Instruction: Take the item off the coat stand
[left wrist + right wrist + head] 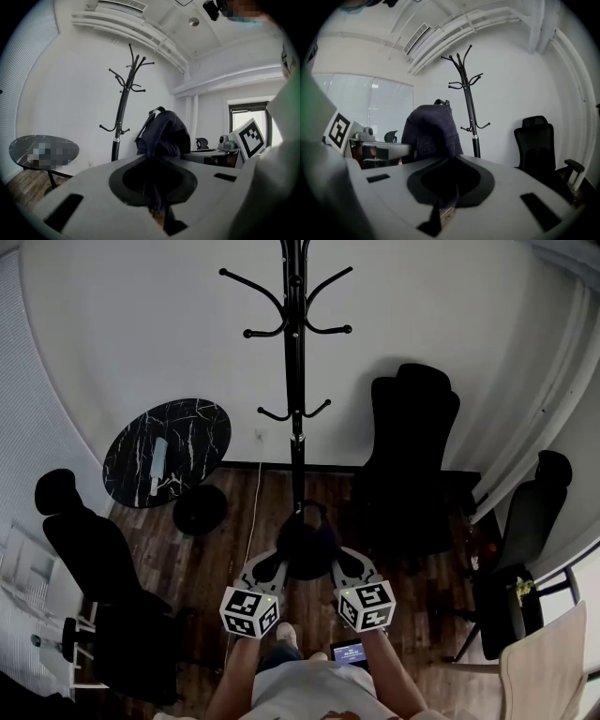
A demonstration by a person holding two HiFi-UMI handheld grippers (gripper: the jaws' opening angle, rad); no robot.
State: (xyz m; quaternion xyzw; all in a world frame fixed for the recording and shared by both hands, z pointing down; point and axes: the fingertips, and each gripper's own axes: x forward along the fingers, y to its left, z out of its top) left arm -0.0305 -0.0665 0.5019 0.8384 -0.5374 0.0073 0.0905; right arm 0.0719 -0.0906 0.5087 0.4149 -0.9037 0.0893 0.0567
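Item: dark fabric article [305, 545], strap loop on top. Location: clear of the coat stand [297, 381], whose hooks are bare; it hangs between both tongs, in front of the person.
Left tongs [269, 570]: clenched on the fabric.
Right tongs [347, 568]: likewise clenched on it.
The paired grip likely keeps the limp cloth off the floor.

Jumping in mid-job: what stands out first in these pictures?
A dark navy fabric bag hangs between the left gripper and right gripper, both shut on it, low in the head view. Behind it the tall black metal coat stand rises against the white wall, its hooks bare.
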